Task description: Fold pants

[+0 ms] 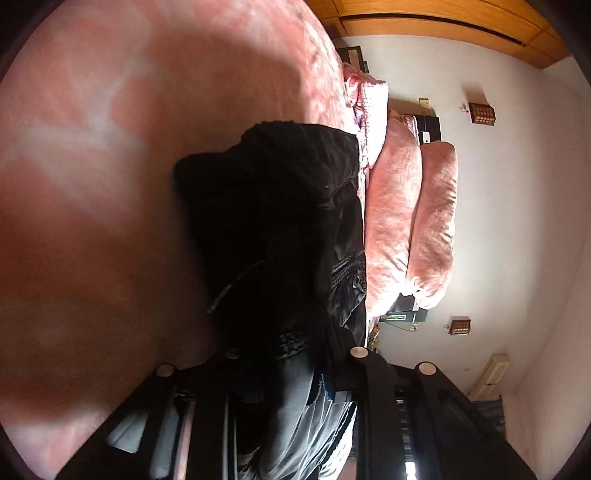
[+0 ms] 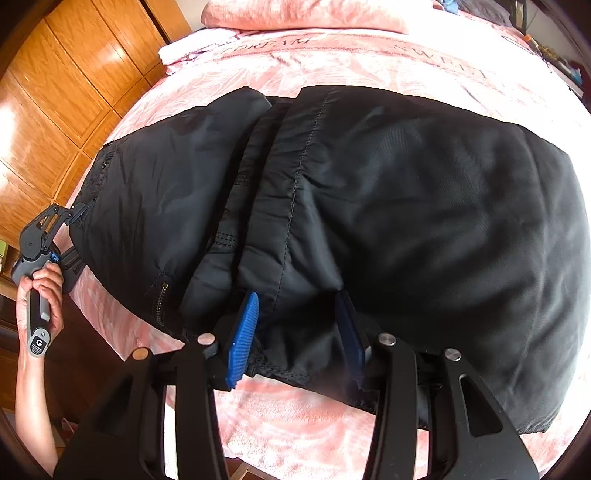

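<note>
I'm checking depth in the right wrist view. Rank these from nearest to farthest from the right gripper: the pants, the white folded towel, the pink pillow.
1. Pants: directly at the right gripper, fabric bunched between its jaws.
2. Towel: far upper left, on the bedspread beyond the pants.
3. Pillow: top centre, at the head of the bed, slightly past the towel.

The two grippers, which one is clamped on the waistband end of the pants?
The left gripper, at the bed's left edge, pinches the black pants by the zipper. The right gripper straddles the cloth mid-edge.

Pink bed, black pants spread on it, pillows at head
</note>
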The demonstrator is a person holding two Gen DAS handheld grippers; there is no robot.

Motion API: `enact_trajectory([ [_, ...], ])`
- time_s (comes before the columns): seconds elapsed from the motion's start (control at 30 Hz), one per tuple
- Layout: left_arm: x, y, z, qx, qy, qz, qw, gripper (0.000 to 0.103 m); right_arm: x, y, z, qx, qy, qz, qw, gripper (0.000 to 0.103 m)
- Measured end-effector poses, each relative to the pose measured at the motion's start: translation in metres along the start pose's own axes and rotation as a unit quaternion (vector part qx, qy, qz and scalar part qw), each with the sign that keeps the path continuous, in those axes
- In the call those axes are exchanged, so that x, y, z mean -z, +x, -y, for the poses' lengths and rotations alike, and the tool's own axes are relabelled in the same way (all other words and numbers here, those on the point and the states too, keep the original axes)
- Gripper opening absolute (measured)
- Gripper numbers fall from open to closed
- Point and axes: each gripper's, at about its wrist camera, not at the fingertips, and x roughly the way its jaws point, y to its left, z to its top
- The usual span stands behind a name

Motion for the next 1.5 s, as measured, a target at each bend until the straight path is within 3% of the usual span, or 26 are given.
enact_trajectory([
  [0.17,0.011,-0.008,0.036,0.028,0.031,0.021,0.9989,0.015,0.0,-0.001,0.004,-0.007,0.01,0.001,1.0,0.045],
  [0.27,0.031,-0.011,0.083,0.028,0.119,0.033,0.9919,0.015,0.002,-0.009,0.006,-0.008,0.012,0.006,1.0,0.049],
  [0.37,0.056,-0.009,0.13,0.027,0.213,0.029,0.9762,0.015,0.007,-0.021,0.011,-0.01,0.015,0.022,1.0,0.049],
  [0.5,0.107,0.002,0.183,0.025,0.332,-0.001,0.943,0.015,0.013,-0.04,0.026,-0.011,0.034,0.043,0.998,0.049],
  [0.7,0.194,0.044,0.215,-0.016,0.476,-0.068,0.8766,0.016,0.023,-0.067,0.061,-0.011,0.075,0.072,0.994,0.049],
  [0.8,0.227,0.067,0.213,-0.045,0.518,-0.095,0.8489,0.017,0.029,-0.076,0.082,-0.011,0.101,0.081,0.992,0.049],
  [0.93,0.272,0.098,0.206,-0.093,0.587,-0.12,0.7951,0.019,0.036,-0.087,0.105,-0.008,0.12,0.092,0.988,0.049],
  [1.0,0.288,0.113,0.201,-0.109,0.603,-0.14,0.7779,0.021,0.04,-0.092,0.114,-0.006,0.122,0.097,0.988,0.049],
  [1.07,0.301,0.126,0.191,-0.123,0.61,-0.161,0.7661,0.024,0.039,-0.093,0.119,-0.004,0.122,0.1,0.987,0.049],
  [1.17,0.315,0.14,0.181,-0.136,0.612,-0.189,0.7559,0.039,0.039,-0.097,0.126,0.001,0.118,0.101,0.988,0.054],
  [1.23,0.326,0.141,0.175,-0.134,0.61,-0.216,0.7507,0.058,0.039,-0.1,0.131,0.004,0.119,0.103,0.987,0.057],
  [1.33,0.338,0.133,0.171,-0.123,0.615,-0.243,0.7396,0.065,0.04,-0.107,0.139,-0.003,0.129,0.11,0.986,0.061],
  [1.37,0.336,0.131,0.17,-0.122,0.613,-0.246,0.7407,0.065,0.043,-0.111,0.142,-0.008,0.135,0.112,0.984,0.063],
  [1.43,0.325,0.123,0.171,-0.113,0.594,-0.25,0.7561,0.066,0.045,-0.118,0.147,-0.027,0.146,0.121,0.981,0.072],
  [1.5,0.305,0.115,0.171,-0.103,0.561,-0.253,0.7816,0.066,0.046,-0.124,0.148,-0.044,0.154,0.127,0.979,0.075],
])
